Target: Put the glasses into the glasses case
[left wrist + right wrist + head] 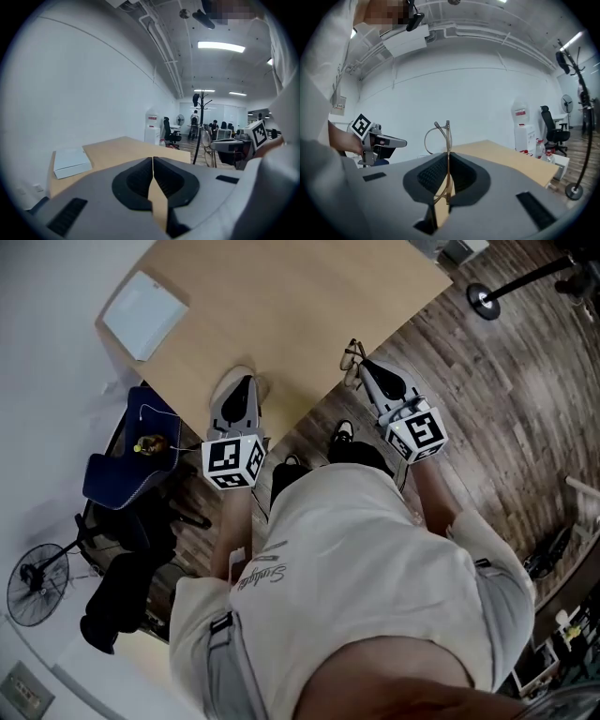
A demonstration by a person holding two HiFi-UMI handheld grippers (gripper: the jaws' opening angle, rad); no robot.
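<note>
Carrying the glasses pinched in the right gripper jaws near the worktop, we are holding the left gripper jaws pressed together, empty; the next move likely calls for finding the case, which is not clearly in view.

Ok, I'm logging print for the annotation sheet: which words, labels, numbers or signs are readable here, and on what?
Nothing reads clearly.
Cursive print on the person's shirt: too warped to read.
Red label on the water dispenser: too small to read.
Cubes on the left gripper and right gripper: square marker patterns only, no letters.
</note>
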